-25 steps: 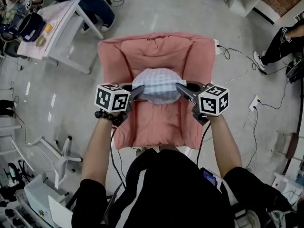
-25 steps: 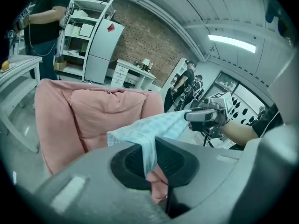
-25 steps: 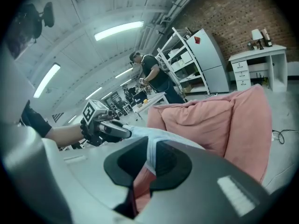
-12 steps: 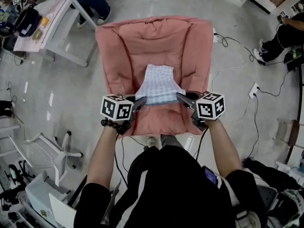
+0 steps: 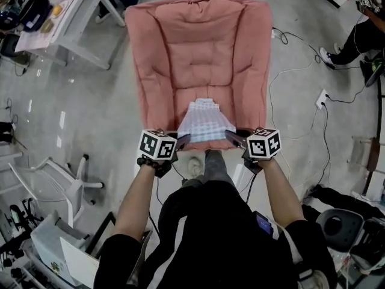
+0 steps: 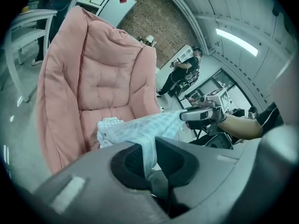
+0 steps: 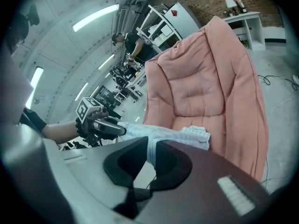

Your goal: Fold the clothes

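A pale blue checked garment (image 5: 204, 123) lies on the seat of a pink cushioned chair (image 5: 198, 47), its near edge stretched tight between my two grippers. My left gripper (image 5: 183, 139) is shut on the garment's near left corner (image 6: 148, 146). At the near right corner (image 7: 152, 150) my right gripper (image 5: 230, 136) is shut on the cloth too. The garment's far end (image 6: 110, 125) rests bunched on the seat cushion. In the left gripper view the right gripper (image 6: 198, 115) shows at the cloth's other corner; the right gripper view shows the left gripper (image 7: 108, 127) likewise.
A white table (image 5: 60, 23) with small items stands at the upper left. Cables (image 5: 295, 71) and a power strip (image 5: 323, 99) lie on the grey floor right of the chair. A person (image 5: 361, 35) sits at the far right. A white rack (image 5: 54, 188) stands at lower left.
Both grippers have drawn back toward me and sunk, pulling the garment from the middle of the chair to the seat's front edge. The bunched cloth has stretched out flat.
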Tool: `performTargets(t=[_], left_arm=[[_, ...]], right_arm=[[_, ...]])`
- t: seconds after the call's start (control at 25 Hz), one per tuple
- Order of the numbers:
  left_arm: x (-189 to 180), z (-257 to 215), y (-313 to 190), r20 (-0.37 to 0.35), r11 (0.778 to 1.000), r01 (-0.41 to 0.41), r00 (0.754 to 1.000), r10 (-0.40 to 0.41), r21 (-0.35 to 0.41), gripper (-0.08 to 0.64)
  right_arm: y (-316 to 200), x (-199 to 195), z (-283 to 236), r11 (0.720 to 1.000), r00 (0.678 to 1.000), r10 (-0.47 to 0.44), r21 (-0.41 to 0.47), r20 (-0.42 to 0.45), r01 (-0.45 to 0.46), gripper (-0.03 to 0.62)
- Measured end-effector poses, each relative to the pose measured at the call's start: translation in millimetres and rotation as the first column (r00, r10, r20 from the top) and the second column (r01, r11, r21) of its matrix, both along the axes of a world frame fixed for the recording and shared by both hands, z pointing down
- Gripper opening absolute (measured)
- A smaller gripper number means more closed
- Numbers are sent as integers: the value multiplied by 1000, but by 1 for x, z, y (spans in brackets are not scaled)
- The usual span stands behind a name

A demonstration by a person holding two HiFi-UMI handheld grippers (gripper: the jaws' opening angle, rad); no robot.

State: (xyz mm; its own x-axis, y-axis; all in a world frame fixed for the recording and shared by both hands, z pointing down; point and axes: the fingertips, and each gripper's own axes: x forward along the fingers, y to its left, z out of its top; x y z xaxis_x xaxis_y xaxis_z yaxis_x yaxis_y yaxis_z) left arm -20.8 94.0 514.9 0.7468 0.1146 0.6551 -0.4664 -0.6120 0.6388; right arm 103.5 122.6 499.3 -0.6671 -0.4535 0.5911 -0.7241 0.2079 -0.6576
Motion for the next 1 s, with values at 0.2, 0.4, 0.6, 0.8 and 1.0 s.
performTargets(t=[0.2, 0.4, 0.6, 0.8, 1.0], left_arm=[[-22, 16, 40, 32, 999, -48, 998, 48, -8, 28], [-32, 38, 66, 43, 998, -53, 998, 54, -30, 28], [-41, 60, 98, 52, 995, -62, 996, 66, -73, 28], [-47, 87, 125, 71, 992, -68, 995, 76, -105, 28], [-53, 121, 153, 102, 989, -75, 991, 89, -130, 28]], right_arm=[[41, -23, 20, 999, 1000, -1, -36, -28, 0, 20], [72, -36, 44, 997, 999, -6, -78, -40, 3, 20], [108, -46, 69, 991, 1000, 1, -135, -25, -5, 20], [140, -54, 101, 980, 1000, 16, -198, -3, -17, 20], [169, -62, 137, 967, 1000, 6, -255, 9, -4, 20]])
